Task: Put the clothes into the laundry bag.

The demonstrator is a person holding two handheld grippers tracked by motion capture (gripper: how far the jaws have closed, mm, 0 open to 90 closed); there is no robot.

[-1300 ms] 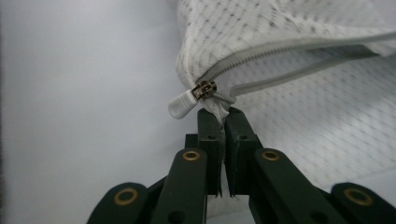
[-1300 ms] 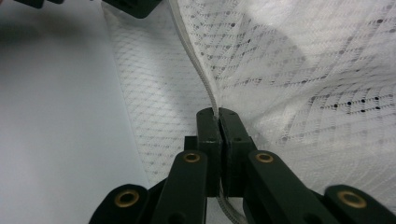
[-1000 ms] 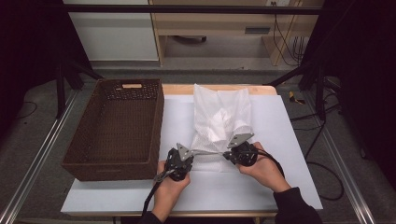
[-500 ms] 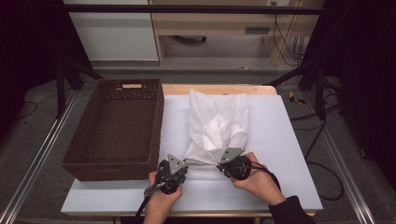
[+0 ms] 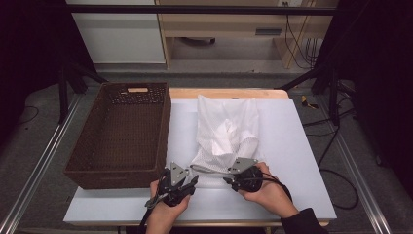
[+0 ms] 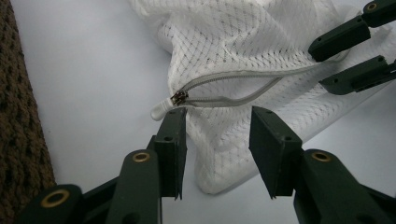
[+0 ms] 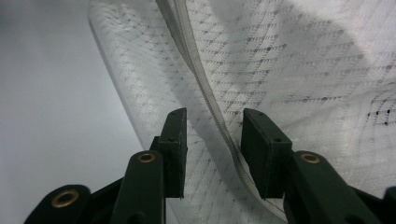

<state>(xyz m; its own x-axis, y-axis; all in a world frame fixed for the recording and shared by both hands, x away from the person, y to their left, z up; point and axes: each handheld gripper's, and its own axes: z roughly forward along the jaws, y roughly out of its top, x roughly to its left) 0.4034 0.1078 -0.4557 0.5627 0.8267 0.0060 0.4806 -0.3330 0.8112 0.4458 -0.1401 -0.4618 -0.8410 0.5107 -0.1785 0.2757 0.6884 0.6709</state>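
Mesh bag (image 5: 226, 134) is lying mid-tabletop (image 5: 302, 161), its long axis running from the far edge toward the near edge, zippered mouth pointing at the near edge. The bag is showing white, netted and rumpled; its zipper (image 6: 233, 86) is standing partly open, slider at the left end. Left tool (image 5: 187, 181) and right tool (image 5: 229, 181) are sitting at the mouth's corners, jaws just opening: both released, fabric lying loose between them. A brown basket (image 5: 119, 131) is occupying the left edge, just beside the bag.
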